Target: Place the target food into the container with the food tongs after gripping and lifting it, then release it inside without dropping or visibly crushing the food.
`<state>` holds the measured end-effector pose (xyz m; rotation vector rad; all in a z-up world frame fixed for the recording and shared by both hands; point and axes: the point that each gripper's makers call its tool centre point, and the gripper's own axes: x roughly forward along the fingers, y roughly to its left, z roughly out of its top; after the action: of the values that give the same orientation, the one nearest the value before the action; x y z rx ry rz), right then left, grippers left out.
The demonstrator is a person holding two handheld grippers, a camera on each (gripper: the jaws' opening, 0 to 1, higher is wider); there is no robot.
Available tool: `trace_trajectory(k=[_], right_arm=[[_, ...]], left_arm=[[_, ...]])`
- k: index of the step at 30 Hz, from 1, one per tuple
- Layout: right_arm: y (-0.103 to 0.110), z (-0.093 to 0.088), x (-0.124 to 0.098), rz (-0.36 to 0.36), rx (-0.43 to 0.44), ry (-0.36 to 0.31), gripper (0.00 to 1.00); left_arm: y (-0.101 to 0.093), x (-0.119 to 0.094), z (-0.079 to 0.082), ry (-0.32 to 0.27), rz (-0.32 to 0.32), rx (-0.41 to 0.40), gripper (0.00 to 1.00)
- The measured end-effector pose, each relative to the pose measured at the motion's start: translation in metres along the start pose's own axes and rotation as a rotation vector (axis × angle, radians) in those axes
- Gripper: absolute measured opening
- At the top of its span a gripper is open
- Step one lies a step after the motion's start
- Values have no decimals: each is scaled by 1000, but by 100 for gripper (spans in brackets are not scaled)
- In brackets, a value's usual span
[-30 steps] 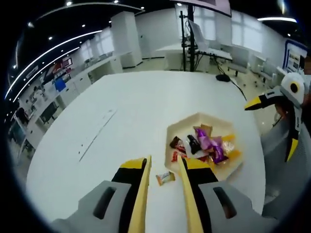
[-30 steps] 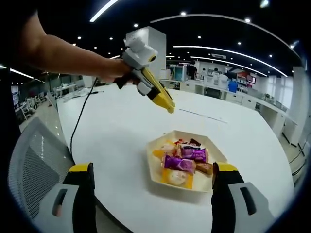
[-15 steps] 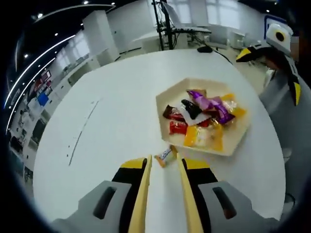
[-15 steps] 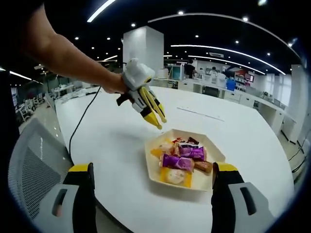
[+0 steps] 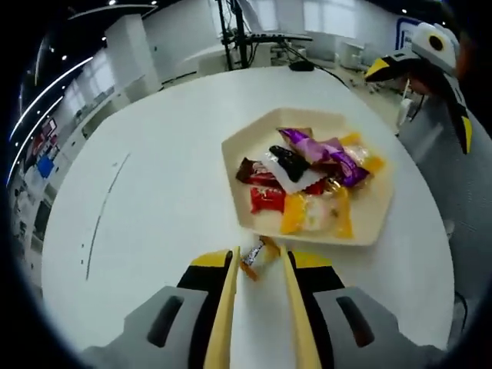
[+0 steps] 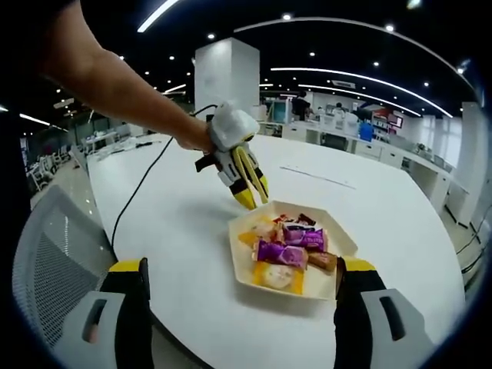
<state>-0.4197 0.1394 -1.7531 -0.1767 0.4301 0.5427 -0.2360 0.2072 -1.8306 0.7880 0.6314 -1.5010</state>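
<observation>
1. White tabletop (image 5: 154,192) is being shown in both views, round-edged, with an open office of desks and ceiling lights lying blurred behind it.
2. Nearest in the left gripper view, the left gripper (image 5: 260,260) is being held low over the table with its yellow jaws a narrow gap apart; a small wrapped candy (image 5: 256,254) is lying between the tips, just outside the tray's near edge. Whether the tips are actually being pressed against the wrapper cannot be told, as its ends are being covered by them.
3. Just beyond it, a pale hexagonal tray (image 5: 238,150) is resting on the table, piled with wrapped sweets: purple, black, red and orange wrappers are overlapping, so single pieces are hard to separate.
4. At the upper right of that view, the right gripper (image 5: 430,61) is being seen partly cut off by the picture's edge.
5. In the right gripper view, the right gripper's own jaws are being held spread wide at the bottom corners, with nothing between them.
6. Past them, the tray (image 6: 244,270) is being seen again, and the left gripper (image 6: 250,196) is being pointed down at its far rim by a person's hand (image 6: 192,134); the candy is being hidden there by the jaws.
7. A black cable (image 6: 138,188) is trailing across the table behind.
</observation>
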Motion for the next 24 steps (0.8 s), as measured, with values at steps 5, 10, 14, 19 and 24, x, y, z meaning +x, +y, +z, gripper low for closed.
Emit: trace_trajectory(k=[5, 10, 14, 19, 24], right_arm=[[1, 0, 0, 5, -8, 1, 99], [3, 1, 0, 14, -14, -3, 99], [4, 1, 0, 16, -20, -4, 99], [2, 1, 0, 6, -17, -5, 99], [4, 0, 1, 14, -27, 6, 99]], left_arm=[[-16, -16, -16, 51, -23, -68, 24], [-34, -31, -31, 77, -44, -75, 25], [-45, -35, -43, 114, -57, -24, 25], [-55, -39, -49, 136, -57, -15, 25], [-45, -38, -40, 83, 6, -75, 25]])
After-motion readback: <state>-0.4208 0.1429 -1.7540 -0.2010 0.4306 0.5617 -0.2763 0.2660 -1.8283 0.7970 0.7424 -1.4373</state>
